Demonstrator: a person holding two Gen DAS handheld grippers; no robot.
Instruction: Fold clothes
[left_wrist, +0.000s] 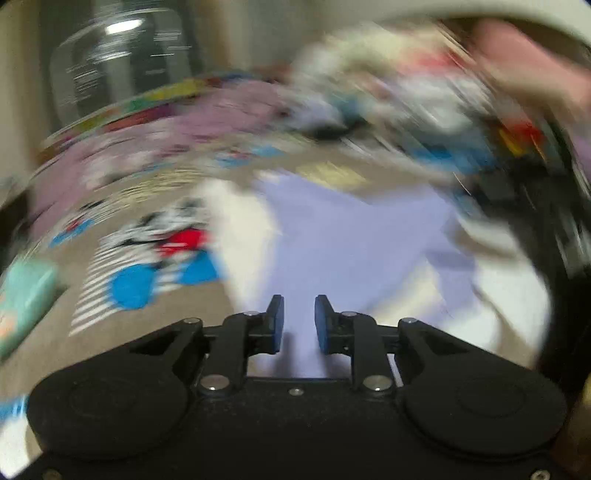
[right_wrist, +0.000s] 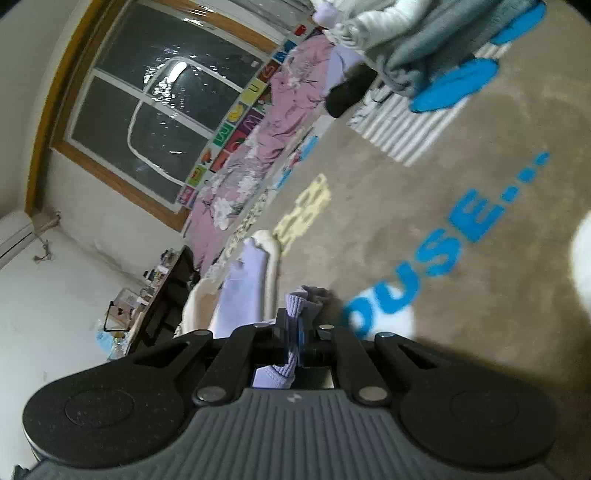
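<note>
A bedroom in a home: a tan bedspread (right_wrist: 461, 155) printed with cartoon figures and blue letters covers the bed, with a rumpled pink quilt (right_wrist: 258, 147) along its far edge. Beyond lie a heap of clothes (right_wrist: 413, 40), a wood-framed window (right_wrist: 147, 110), alphabet picture cards (right_wrist: 236, 122) and a cluttered desk (right_wrist: 155, 295).

Left gripper (left_wrist: 298, 320): jaws parted by a narrow gap, blue pads (left_wrist: 276, 321) facing each other with nothing pinched between them — pointing slightly downward. Right gripper (right_wrist: 295, 332): jaws closed tight on a fold of lilac garment (right_wrist: 293, 314) — view rolled well sideways.
</note>
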